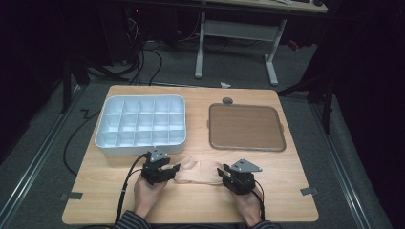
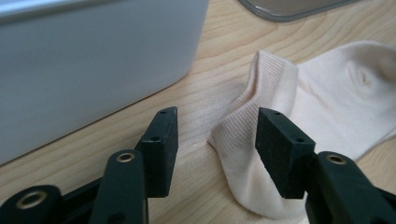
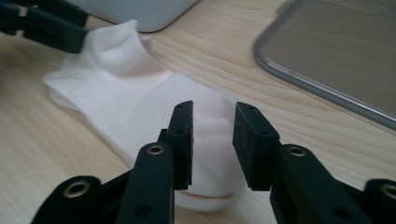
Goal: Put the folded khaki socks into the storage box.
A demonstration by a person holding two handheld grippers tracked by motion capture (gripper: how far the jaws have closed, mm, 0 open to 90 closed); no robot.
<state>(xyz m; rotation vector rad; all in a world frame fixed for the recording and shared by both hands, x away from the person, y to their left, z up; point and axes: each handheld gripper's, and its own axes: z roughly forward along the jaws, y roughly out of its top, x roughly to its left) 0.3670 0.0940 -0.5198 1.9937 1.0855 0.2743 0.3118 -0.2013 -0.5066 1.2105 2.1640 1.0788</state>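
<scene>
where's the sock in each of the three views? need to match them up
High view: sock lies low centre on the table, between the two grippers.
Left gripper view: sock at right; its ribbed cuff sits between the open fingers.
Right gripper view: sock at centre left, its end between the open fingers.
Shared landmark: white compartment box, just past the sock.

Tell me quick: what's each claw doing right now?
Left claw: open, jaws either side of the sock's ribbed cuff, not clamped.
Right claw: open, poised over the sock's other end, holding nothing.
</scene>
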